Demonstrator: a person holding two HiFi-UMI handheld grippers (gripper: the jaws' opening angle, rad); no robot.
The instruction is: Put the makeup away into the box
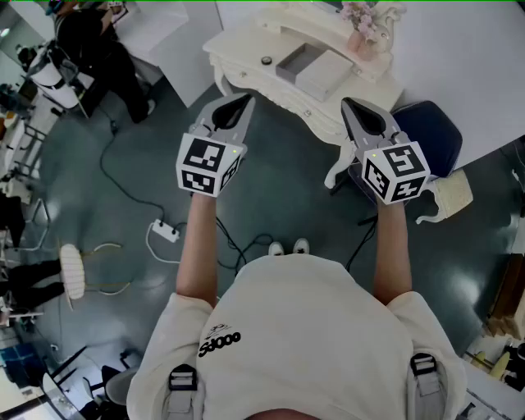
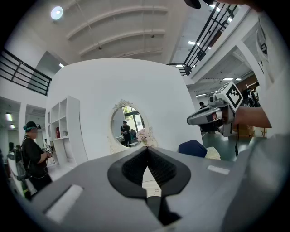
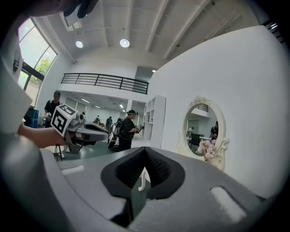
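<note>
Left gripper (image 1: 243,102): jaws pressed together, nothing between them, held level over the floor.
Right gripper (image 1: 346,104): jaws likewise together and empty, near the table edge.
Box (image 1: 315,69): grey, open, on the white vanity table (image 1: 243,62); contents not discernible.
Makeup: only a small dark item (image 1: 265,60) on the tabletop left of the box; kind unclear.
Around: blue chair (image 1: 428,131) right of the table, flowers (image 1: 361,16) behind the box, power strip (image 1: 166,230) with cables on the floor.

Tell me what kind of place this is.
Most likely a big studio hall with a staged dressing corner. An ornate white dressing table and an oval mirror stand against a free-standing white wall. Beyond it there is a balcony railing, and a power strip lies on the bare floor.
</note>
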